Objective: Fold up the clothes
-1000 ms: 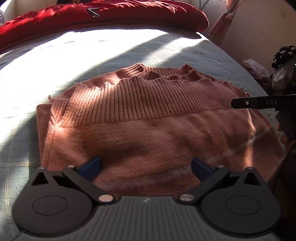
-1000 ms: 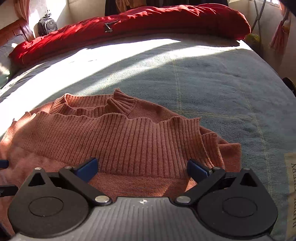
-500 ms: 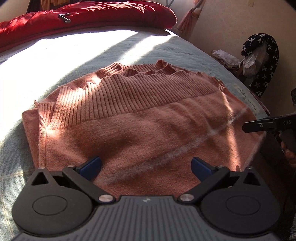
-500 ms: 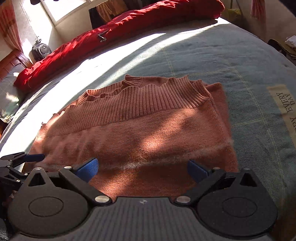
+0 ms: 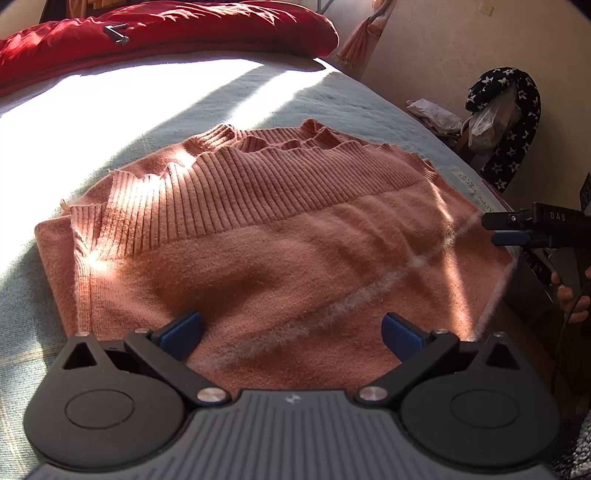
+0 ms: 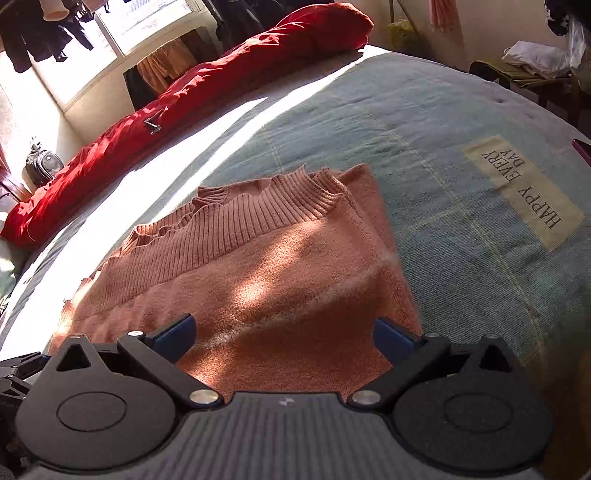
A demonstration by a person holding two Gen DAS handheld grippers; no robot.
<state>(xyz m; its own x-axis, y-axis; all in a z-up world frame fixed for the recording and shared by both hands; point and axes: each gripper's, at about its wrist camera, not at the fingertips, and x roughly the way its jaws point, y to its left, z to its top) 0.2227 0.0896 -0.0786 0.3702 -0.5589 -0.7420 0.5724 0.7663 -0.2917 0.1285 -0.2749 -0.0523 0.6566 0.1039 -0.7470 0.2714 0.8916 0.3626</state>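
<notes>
A salmon-pink knit sweater (image 5: pixel 280 243) lies folded on the bed, ribbed hem band on top toward the far side; the right wrist view shows the same sweater (image 6: pixel 266 273). My left gripper (image 5: pixel 291 330) hovers open over the sweater's near edge with nothing between its blue pads. My right gripper (image 6: pixel 282 334) is open too, above the near right part of the sweater, holding nothing. In the left wrist view the right gripper (image 5: pixel 506 229) pokes in from the right edge beside the sweater's right side, with a hand (image 5: pixel 570 299) below it.
The bed has a pale blue-green cover (image 6: pixel 424 122) with a "HAPPY EVERY DAY" label (image 6: pixel 524 192). A red duvet (image 5: pixel 155 33) runs along the far side. Bags and clothes (image 5: pixel 502 122) sit off the bed's right edge by the wall.
Both grippers have drawn back toward me from the sweater, so more of it shows. The views have swung, the right one leftward. The sweater lies still.
</notes>
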